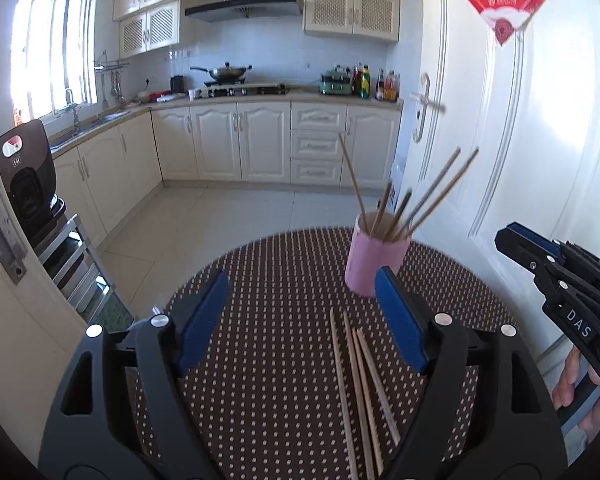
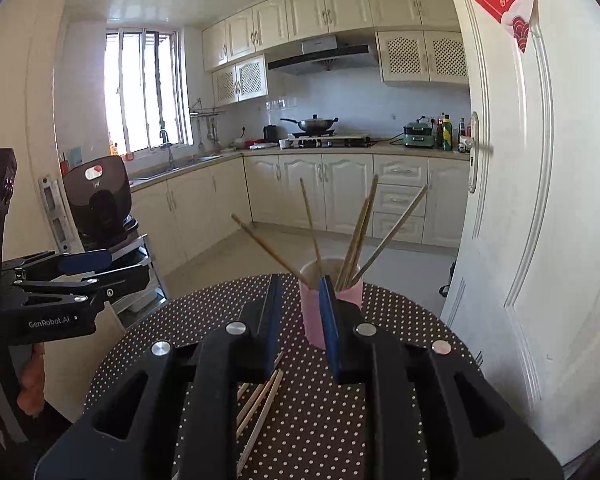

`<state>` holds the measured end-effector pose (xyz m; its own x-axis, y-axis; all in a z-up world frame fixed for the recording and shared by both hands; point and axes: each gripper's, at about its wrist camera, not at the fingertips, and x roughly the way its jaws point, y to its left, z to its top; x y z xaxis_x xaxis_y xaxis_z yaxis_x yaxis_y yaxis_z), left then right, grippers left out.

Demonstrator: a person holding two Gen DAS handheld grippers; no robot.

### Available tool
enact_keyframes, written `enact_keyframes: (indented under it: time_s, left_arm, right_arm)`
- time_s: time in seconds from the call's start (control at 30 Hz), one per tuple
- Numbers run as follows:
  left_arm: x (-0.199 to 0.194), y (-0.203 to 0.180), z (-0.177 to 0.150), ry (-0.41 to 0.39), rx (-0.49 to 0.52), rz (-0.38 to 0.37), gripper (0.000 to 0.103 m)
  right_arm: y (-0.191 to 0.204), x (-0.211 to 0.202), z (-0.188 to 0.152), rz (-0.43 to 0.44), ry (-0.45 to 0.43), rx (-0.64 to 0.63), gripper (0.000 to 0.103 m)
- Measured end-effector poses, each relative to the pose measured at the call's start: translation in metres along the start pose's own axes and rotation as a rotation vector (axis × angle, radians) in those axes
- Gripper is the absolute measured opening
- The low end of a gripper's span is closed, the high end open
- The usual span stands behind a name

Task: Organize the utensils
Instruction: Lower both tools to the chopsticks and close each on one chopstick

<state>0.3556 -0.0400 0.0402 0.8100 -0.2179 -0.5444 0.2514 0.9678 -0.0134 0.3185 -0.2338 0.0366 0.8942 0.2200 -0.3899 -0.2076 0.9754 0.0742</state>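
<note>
A: Where are the loose chopsticks?

B: Flat on the dotted bench, between the wide-open, empty jaws of the left hand-held gripper, toward five o'clock.

A: And the right hand-held gripper?

B: Slightly parted, empty. The pink cup of chopsticks stands at twelve o'clock; cream kitchen cabinets beyond.

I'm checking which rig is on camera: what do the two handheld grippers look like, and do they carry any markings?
Both are black plastic frames with silver round bolt heads and blue pads lining the fingers. The left gripper reads "GenRobot.AI" in white on its side in the right wrist view. The right gripper carries white "DAS" lettering in the left wrist view. No cables or sleeves show.
</note>
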Motion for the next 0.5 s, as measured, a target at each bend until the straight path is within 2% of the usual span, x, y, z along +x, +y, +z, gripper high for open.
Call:
enact_keyframes:
  time_s: [0.37,0.5]
  left_arm:
    - [0.057,-0.010,-0.049,0.236,0.067,-0.019,0.075]
    - [0.081,-0.011,-0.061,0.312,0.054,-0.026,0.075]
  right_arm:
    - [0.006,0.049,-0.051,0.029,0.216,0.043,0.024]
    - [0.005,0.062,-0.065,0.040,0.276,0.057,0.025]
